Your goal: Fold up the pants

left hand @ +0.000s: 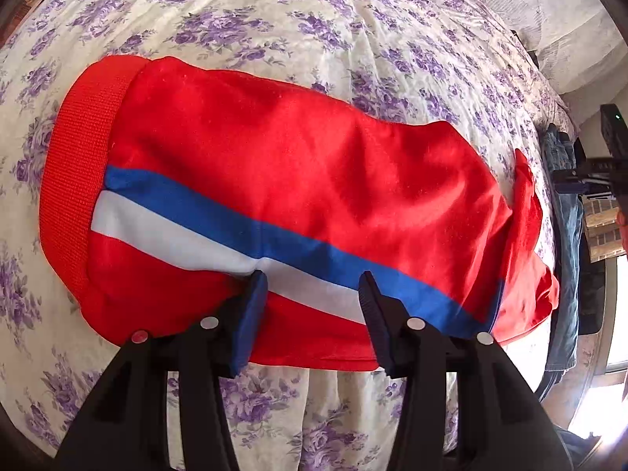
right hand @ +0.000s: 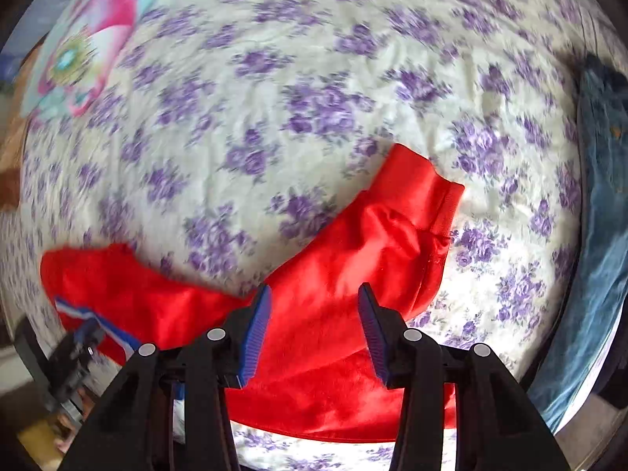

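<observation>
At the bottom of the left wrist view, the left tool (left hand: pixel 314 286) hovers over the near edge of the red pants (left hand: pixel 282 180), its two blue pads about half apart with nothing pinched between them; cloth shows in the gap but is not pressed. In the right wrist view the right tool (right hand: pixel 314 302) stands the same way, half open and empty above a red leg whose cuff (right hand: pixel 443 212) points to the upper right of the frame. That view is blurred, so fine creases cannot be read.

The one pair of pants lies on the bed (left hand: pixel 274 19), waistband (left hand: pixel 74 180) at the left of the left view, one blue stripe (left hand: pixel 274 235) and one white stripe beside it running down the side. It looks laid flat lengthwise, probably so both tools can take the ends for the next fold.

One blue denim garment (right hand: pixel 600 235) hangs at the right edge, and one bright patterned cloth (right hand: pixel 90 51) lies in the upper left.
</observation>
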`<state>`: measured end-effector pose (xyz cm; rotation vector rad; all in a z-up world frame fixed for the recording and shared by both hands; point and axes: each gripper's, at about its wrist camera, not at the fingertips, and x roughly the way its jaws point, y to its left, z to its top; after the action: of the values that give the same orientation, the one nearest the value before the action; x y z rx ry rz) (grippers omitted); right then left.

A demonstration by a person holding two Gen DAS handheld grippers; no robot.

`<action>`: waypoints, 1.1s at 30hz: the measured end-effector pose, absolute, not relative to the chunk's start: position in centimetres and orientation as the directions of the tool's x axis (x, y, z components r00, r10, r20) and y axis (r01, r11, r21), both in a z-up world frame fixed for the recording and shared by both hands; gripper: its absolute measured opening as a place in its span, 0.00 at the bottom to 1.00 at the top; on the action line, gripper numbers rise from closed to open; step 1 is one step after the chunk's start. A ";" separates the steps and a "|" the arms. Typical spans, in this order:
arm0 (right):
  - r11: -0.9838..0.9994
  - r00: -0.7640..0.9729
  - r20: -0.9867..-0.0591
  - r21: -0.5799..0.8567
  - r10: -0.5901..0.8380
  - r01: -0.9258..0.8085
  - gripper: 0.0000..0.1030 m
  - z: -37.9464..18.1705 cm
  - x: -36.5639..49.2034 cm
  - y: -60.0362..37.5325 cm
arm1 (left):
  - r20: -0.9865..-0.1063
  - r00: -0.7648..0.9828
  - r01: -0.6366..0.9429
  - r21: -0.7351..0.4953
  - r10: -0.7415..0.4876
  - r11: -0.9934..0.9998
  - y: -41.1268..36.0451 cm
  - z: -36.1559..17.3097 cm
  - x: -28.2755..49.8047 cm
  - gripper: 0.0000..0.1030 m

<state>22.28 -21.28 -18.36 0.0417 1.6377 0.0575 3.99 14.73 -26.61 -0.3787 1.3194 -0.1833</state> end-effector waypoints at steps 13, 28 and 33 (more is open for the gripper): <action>0.965 -0.213 -0.970 -0.158 -0.113 0.207 0.27 -27.1 25.6 -22.6 | -0.895 0.235 -0.116 -0.414 -0.380 0.903 15.6 -26.8 4.2 0.46; 0.927 0.152 -0.962 0.262 0.228 0.269 0.07 -17.2 5.9 -35.5 | -0.947 0.160 -0.014 -0.285 -0.279 0.958 13.5 -26.4 4.7 0.46; 0.863 0.157 -0.949 0.313 0.273 0.397 0.06 -26.7 -0.6 -37.0 | -0.978 0.106 0.055 -0.174 -0.179 0.983 11.7 -26.4 5.2 0.50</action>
<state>-0.62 -37.04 -26.69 0.5719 1.4347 -0.0958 5.24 11.70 -26.40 -0.1020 1.4549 -0.1732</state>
